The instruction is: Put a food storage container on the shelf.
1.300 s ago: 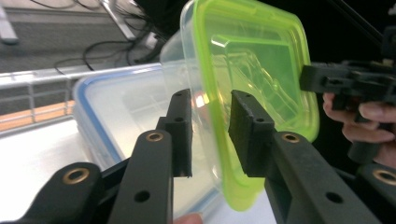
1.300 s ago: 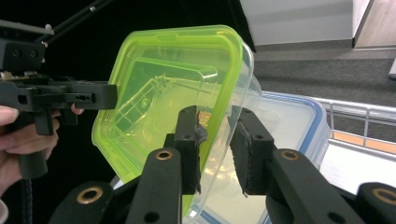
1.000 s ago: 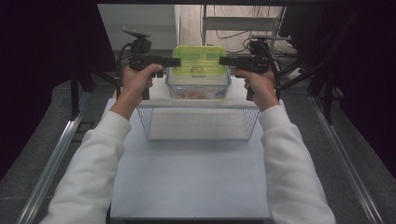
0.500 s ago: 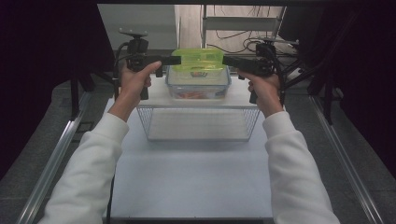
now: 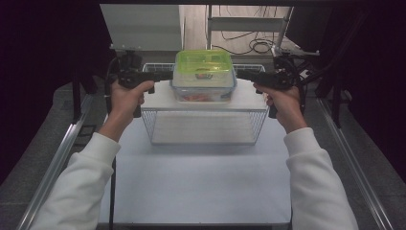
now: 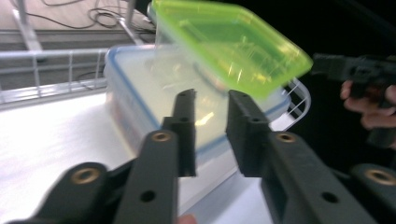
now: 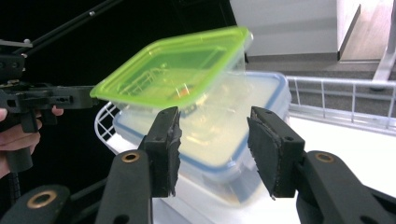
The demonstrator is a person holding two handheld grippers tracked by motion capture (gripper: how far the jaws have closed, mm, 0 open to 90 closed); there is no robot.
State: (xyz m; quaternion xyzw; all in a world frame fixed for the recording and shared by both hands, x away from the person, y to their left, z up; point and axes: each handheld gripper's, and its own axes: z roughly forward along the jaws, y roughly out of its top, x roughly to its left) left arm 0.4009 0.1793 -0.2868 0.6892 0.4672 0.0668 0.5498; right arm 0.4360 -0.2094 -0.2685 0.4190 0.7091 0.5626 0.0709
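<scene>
A small clear box with a green lid (image 5: pixel 203 63) sits slightly askew on a larger clear box with a blue-rimmed lid (image 5: pixel 203 90). My left gripper (image 5: pixel 168 75) hovers just left of the stack and points at it. In the left gripper view its jaws (image 6: pixel 211 95) stand apart with nothing between them, and they have just been closing. My right gripper (image 5: pixel 239 74) mirrors it on the right side, clear of the boxes. Its jaws (image 7: pixel 215 114) are empty and open, and have also just been closing a little. The green lid (image 7: pixel 177 60) shows above them.
The stack rests on a white shelf board (image 5: pixel 158 98) atop a wire rack (image 5: pixel 206 130) on the white table (image 5: pixel 201 182). A wire rail (image 6: pixel 56 70) runs behind the shelf. Cables lie on the floor beyond. Dark curtains flank both sides.
Both grippers have drawn back sideways from the green-lidded box, leaving a gap at each side. The stack has stayed in place on the shelf.
</scene>
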